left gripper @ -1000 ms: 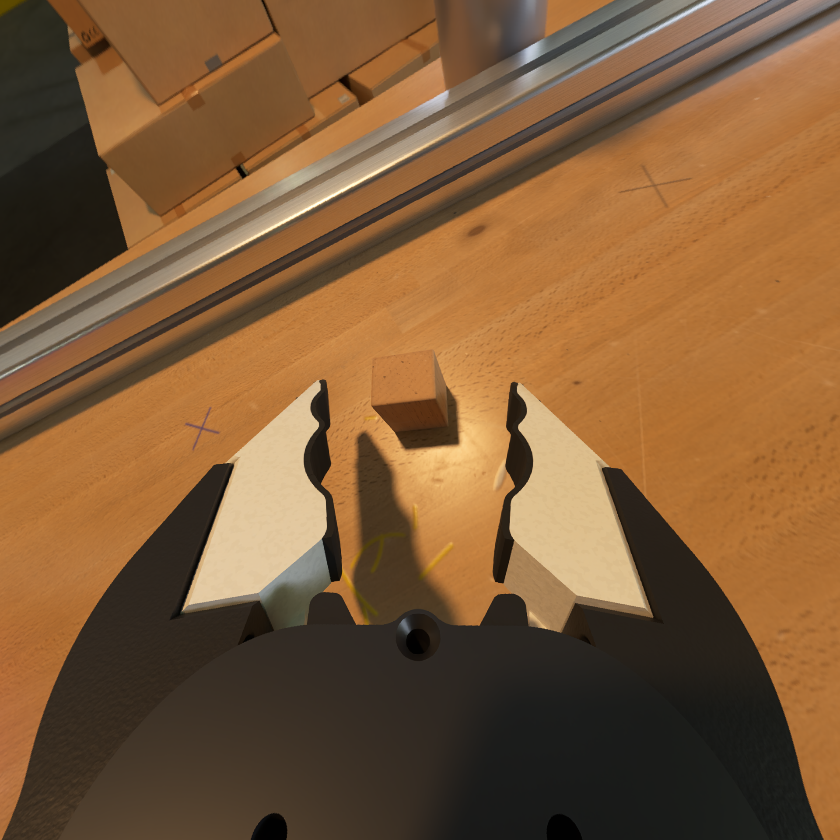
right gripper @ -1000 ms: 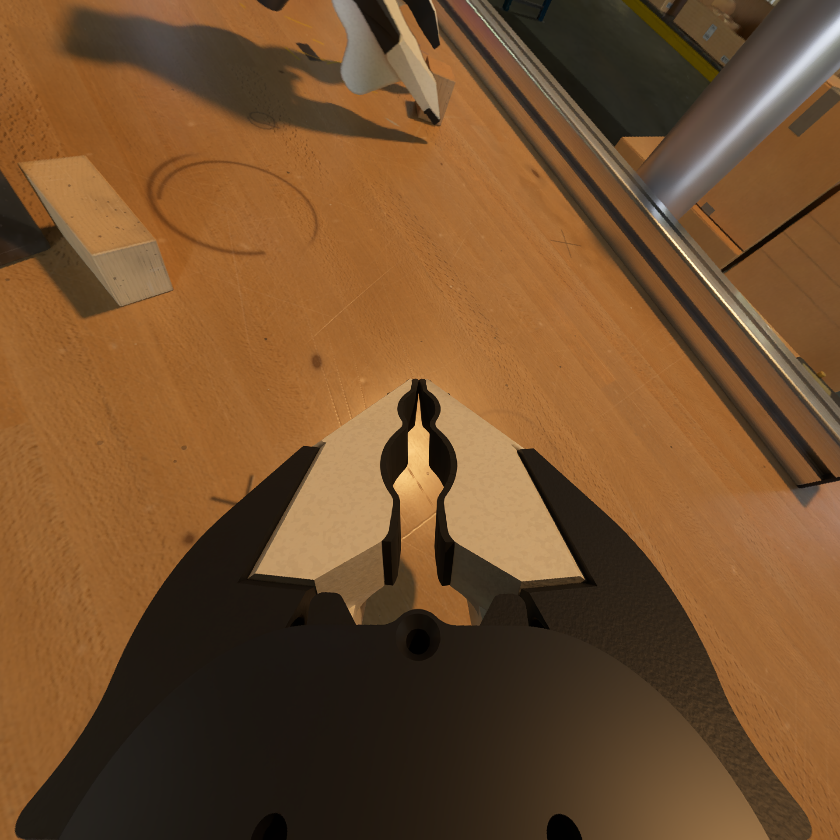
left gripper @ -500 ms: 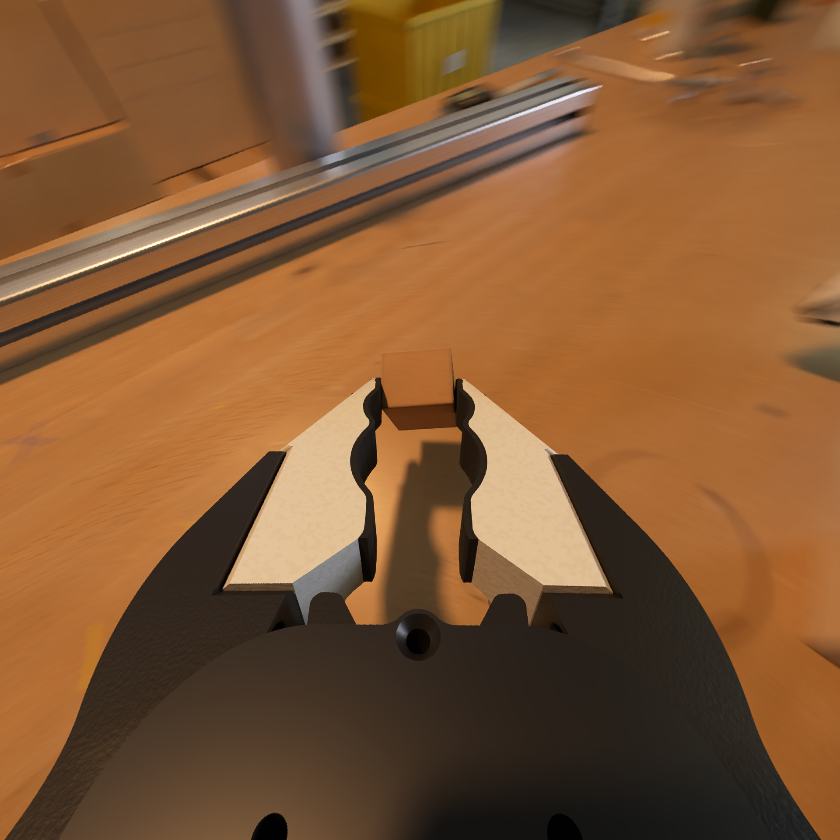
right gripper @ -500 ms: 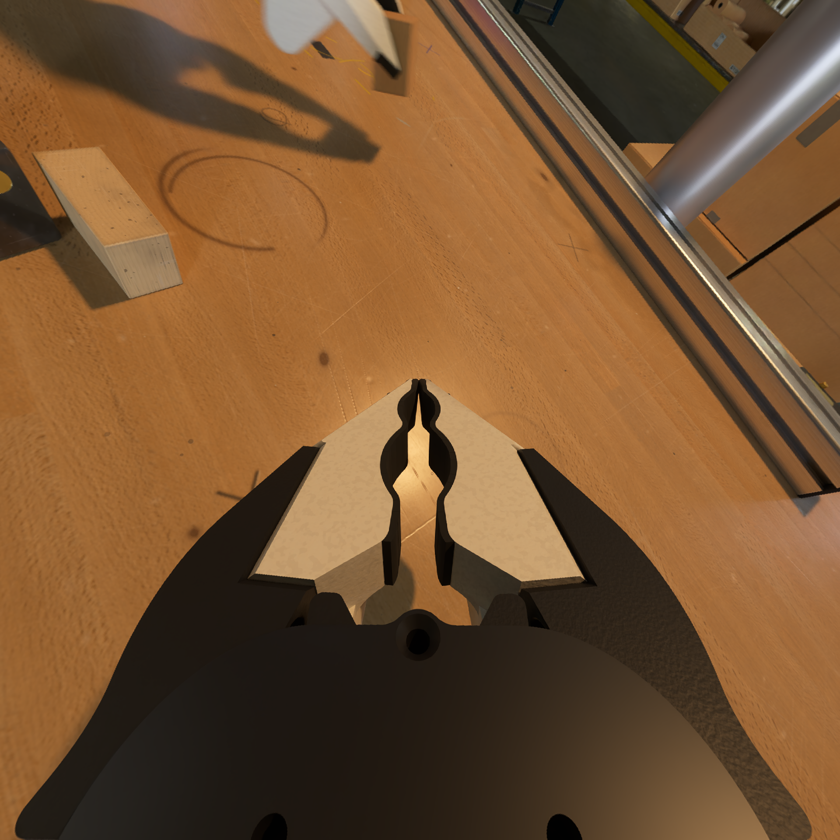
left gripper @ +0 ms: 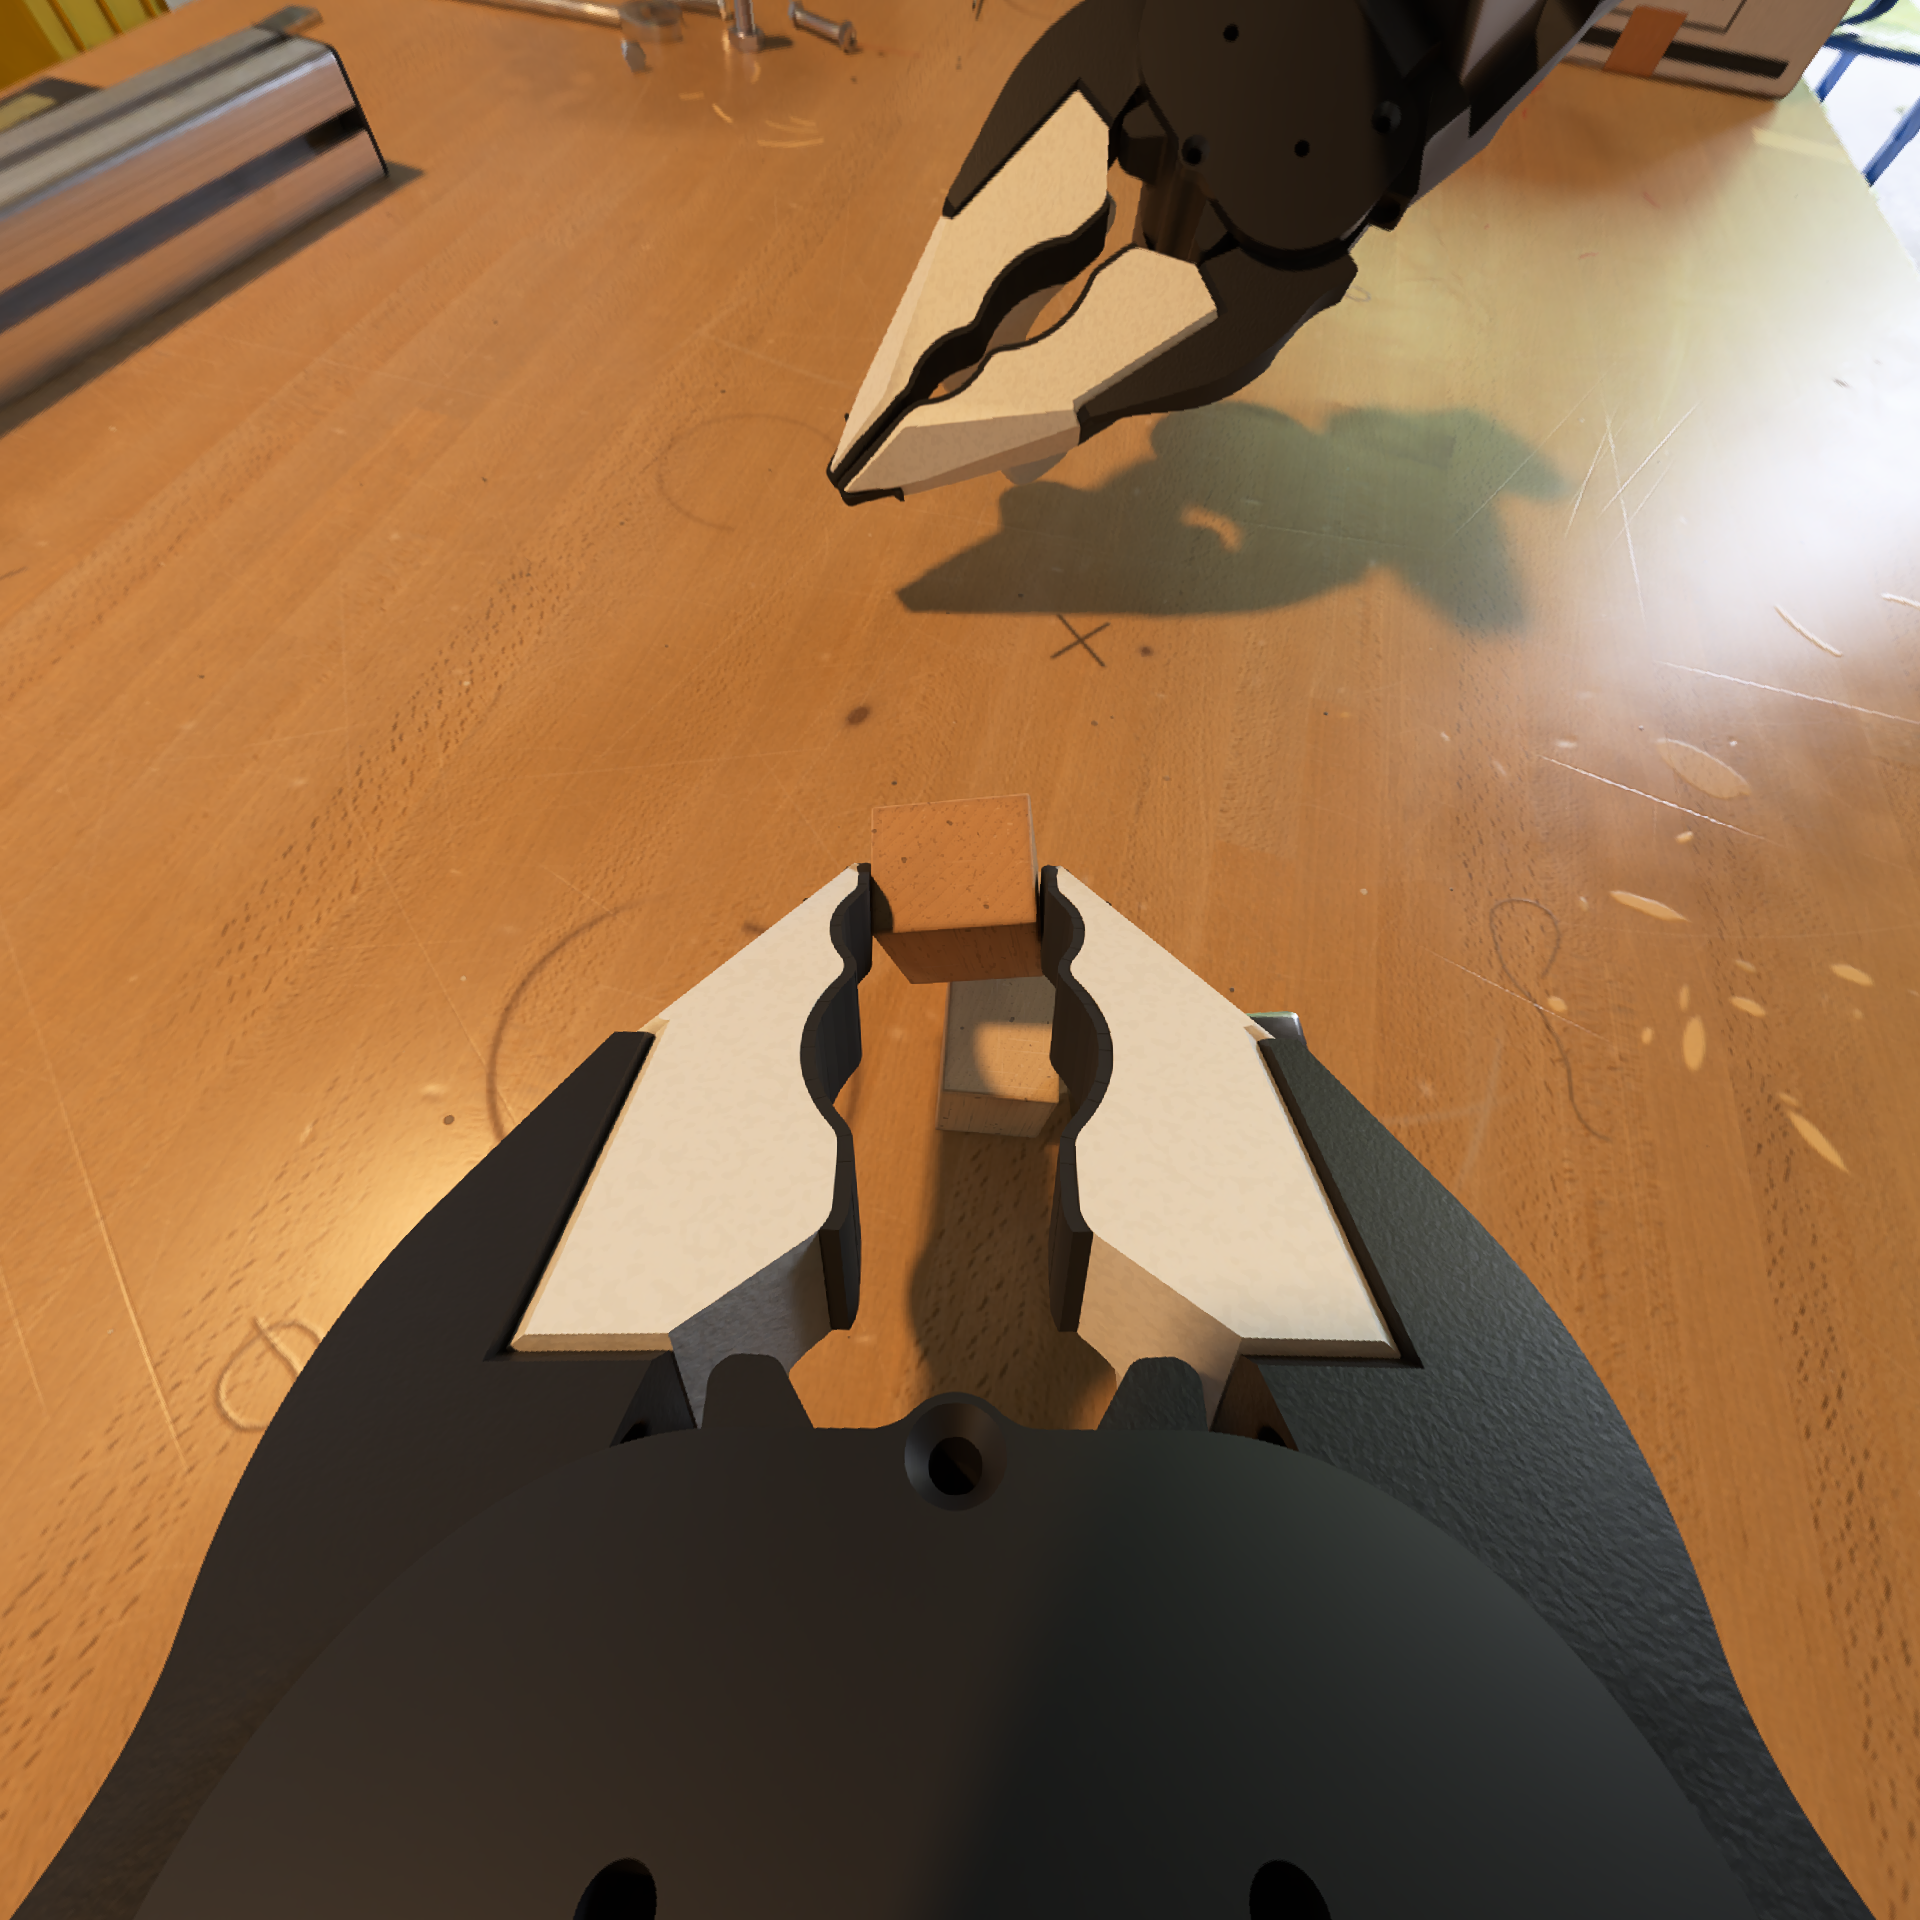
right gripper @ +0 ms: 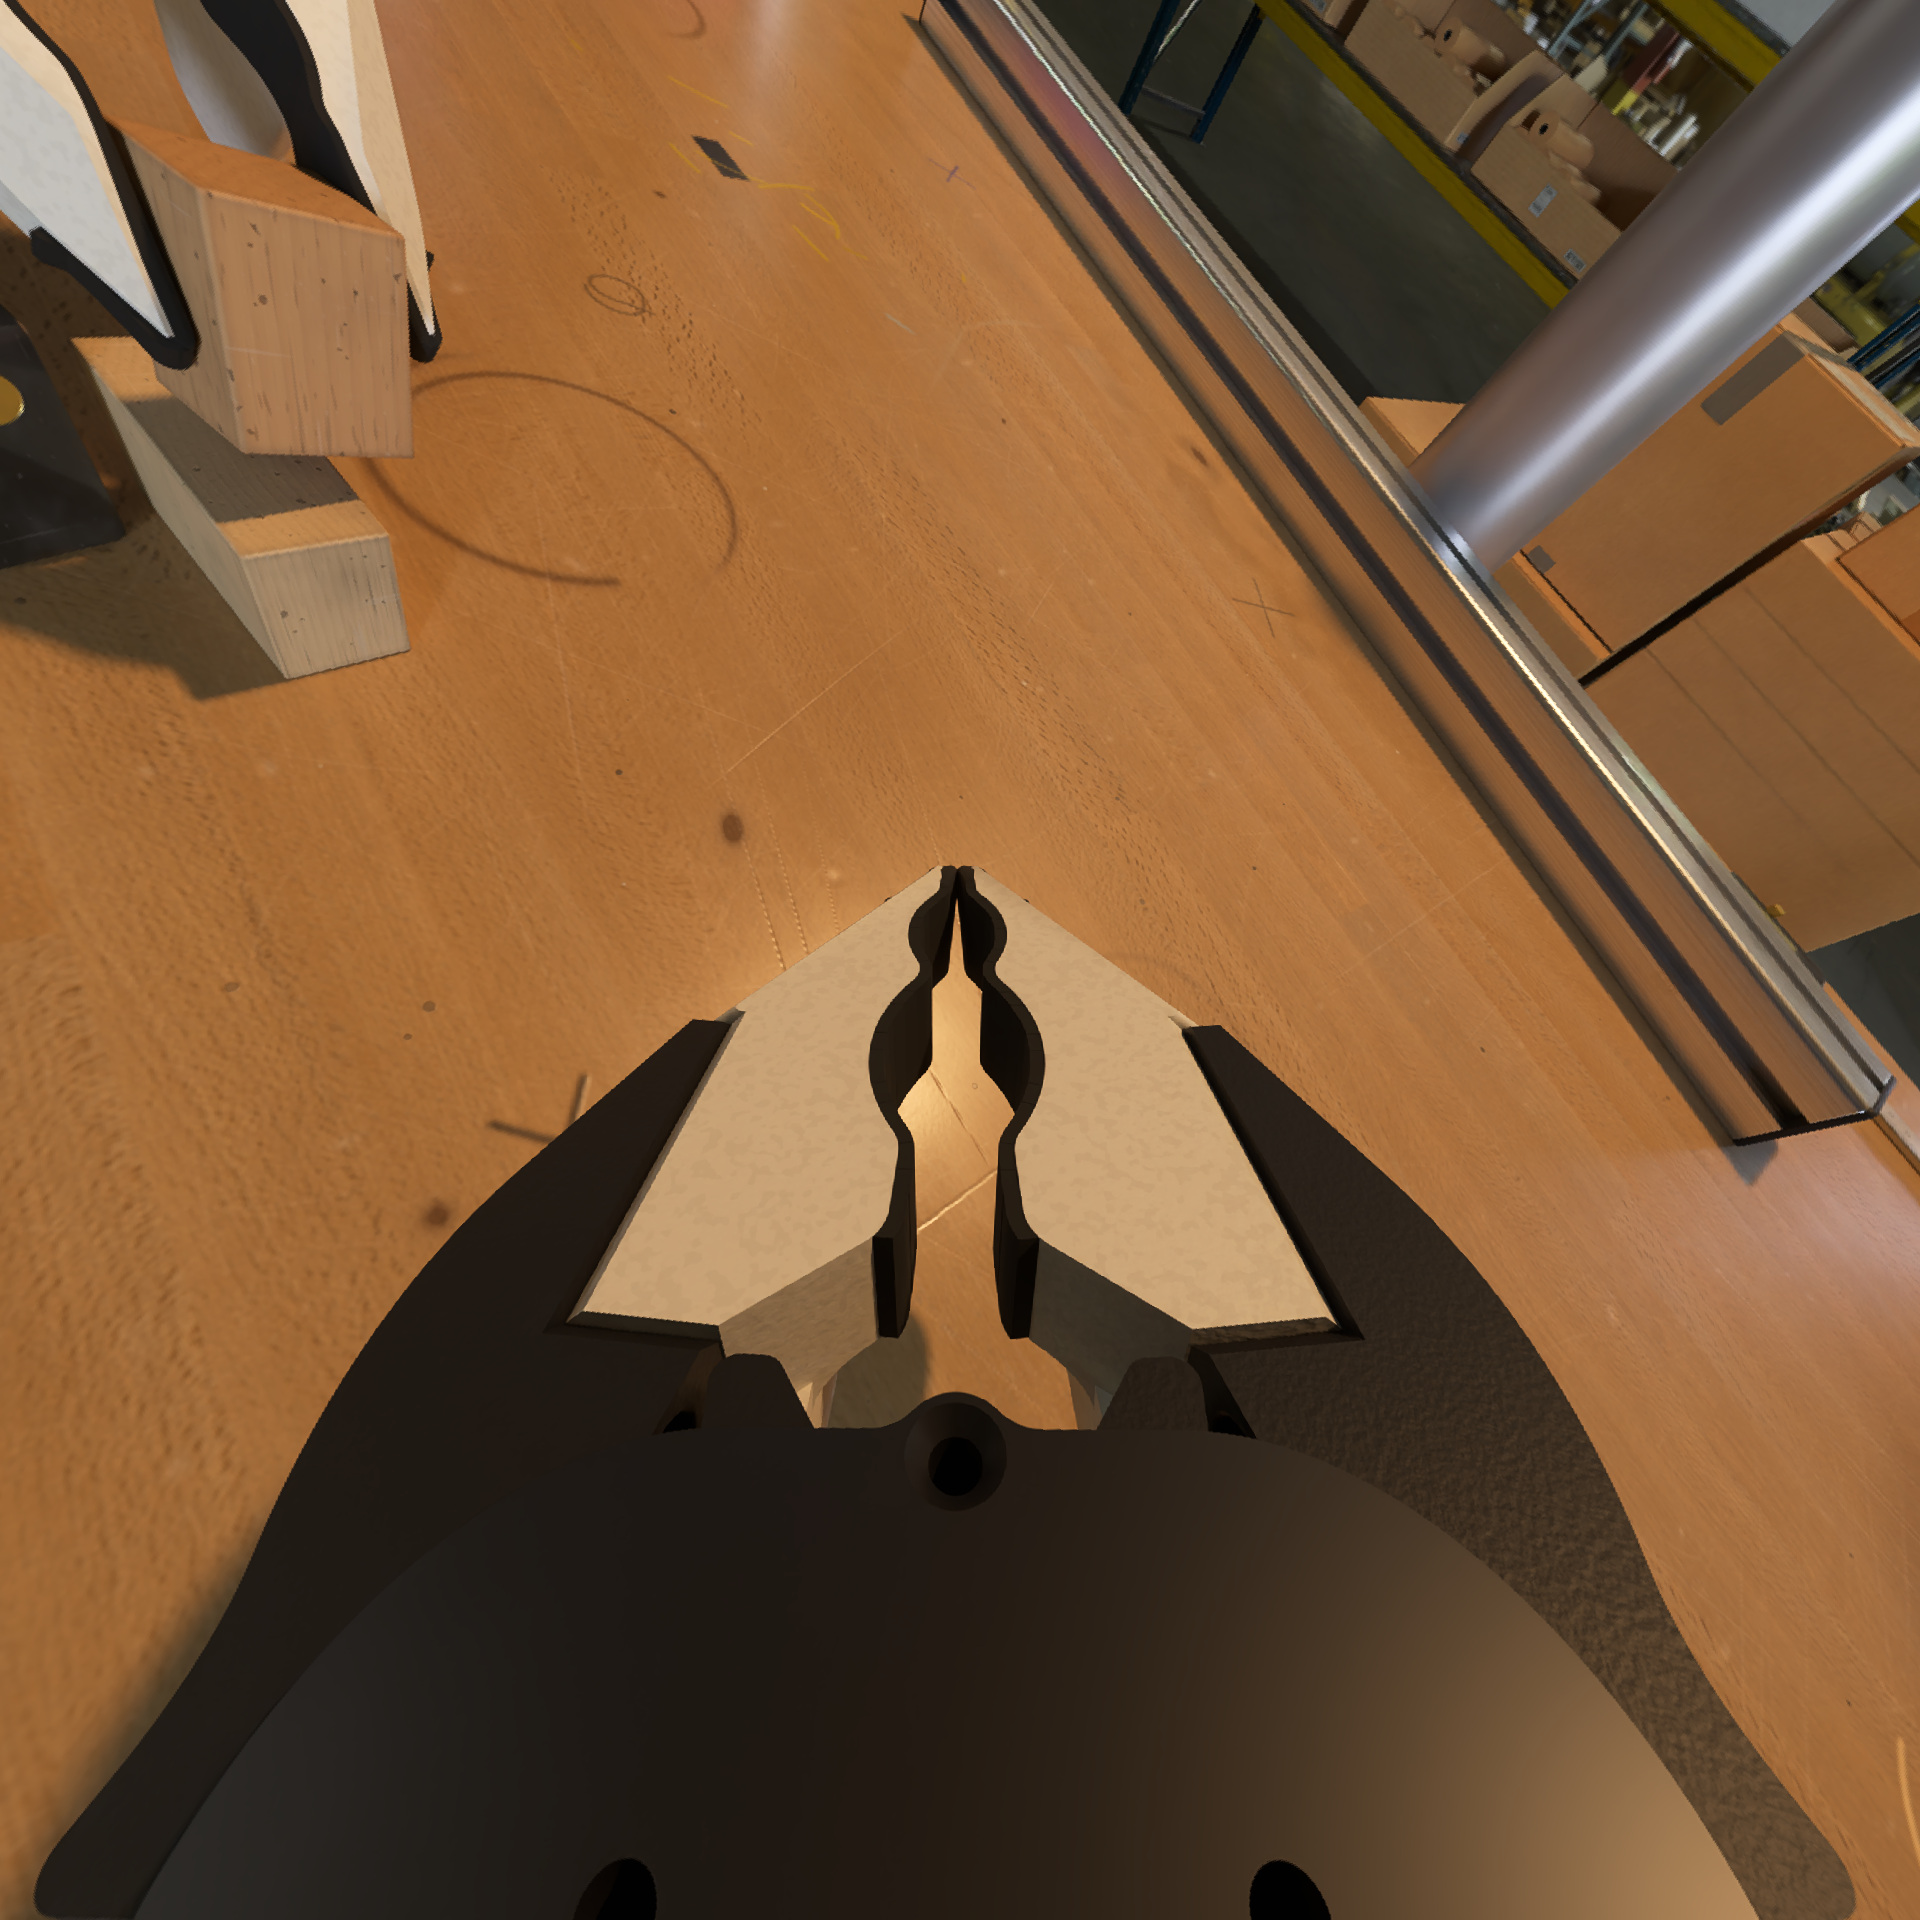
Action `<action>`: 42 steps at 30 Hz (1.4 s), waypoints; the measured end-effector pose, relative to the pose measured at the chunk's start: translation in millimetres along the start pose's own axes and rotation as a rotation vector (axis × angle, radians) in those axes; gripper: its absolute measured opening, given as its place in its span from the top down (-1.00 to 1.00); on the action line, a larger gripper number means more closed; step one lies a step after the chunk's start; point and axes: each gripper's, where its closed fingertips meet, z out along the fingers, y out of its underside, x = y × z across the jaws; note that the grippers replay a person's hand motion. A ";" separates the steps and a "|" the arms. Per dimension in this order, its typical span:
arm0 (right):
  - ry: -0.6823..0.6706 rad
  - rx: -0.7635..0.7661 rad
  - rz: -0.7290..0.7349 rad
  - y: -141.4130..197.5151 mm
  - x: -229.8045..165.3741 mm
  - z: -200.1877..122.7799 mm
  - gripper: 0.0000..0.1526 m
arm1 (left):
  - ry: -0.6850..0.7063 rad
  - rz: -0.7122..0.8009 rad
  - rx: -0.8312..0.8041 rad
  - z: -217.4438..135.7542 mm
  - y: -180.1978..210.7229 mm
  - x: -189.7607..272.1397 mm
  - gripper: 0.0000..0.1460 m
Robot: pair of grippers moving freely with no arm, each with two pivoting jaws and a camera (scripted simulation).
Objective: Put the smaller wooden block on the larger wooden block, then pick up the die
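Note:
My left gripper [left gripper: 954, 883] is shut on the smaller wooden block [left gripper: 954, 868], a brown cube held at the fingertips. The larger wooden block [left gripper: 995, 1070], pale and long, lies on the table right below it. In the right wrist view the left gripper [right gripper: 301, 343] holds the cube [right gripper: 301, 312] over the far end of the larger block [right gripper: 281, 561]; I cannot tell whether they touch. A black die [right gripper: 31, 457] with a gold pip sits at the left edge, beside the larger block. My right gripper [right gripper: 954, 878] is shut and empty, and it also hovers ahead in the left wrist view [left gripper: 862, 483].
An aluminium rail [right gripper: 1455, 582] runs along the table's edge and also shows in the left wrist view [left gripper: 156, 208]. A metal post [right gripper: 1662, 312] and cardboard boxes [right gripper: 1745, 468] stand beyond it. Loose bolts [left gripper: 727, 21] and a grey box [left gripper: 1704, 52] lie at the far end.
My left gripper shut on the small block, lifted it and swung it over to the larger block. The right gripper stayed shut and barely moved.

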 end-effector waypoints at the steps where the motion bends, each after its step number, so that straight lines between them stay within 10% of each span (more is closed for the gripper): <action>1: -0.001 -0.001 -0.001 0.2 -0.2 0.2 1.00 | 0.001 -0.002 -0.011 0.5 0.5 0.3 0.56; 11: -0.013 -0.005 -0.020 0.2 -2.1 2.2 1.00 | 0.095 -0.026 -0.132 0.9 9.8 10.9 0.44; 27: -0.027 -0.004 -0.048 0.3 -5.8 2.4 1.00 | -0.412 -0.121 0.016 -37.6 31.9 32.3 -0.11; 42: -0.018 -0.011 -0.071 1.3 -7.3 2.8 1.00 | -0.312 -0.055 -0.116 -27.2 52.4 52.6 -0.15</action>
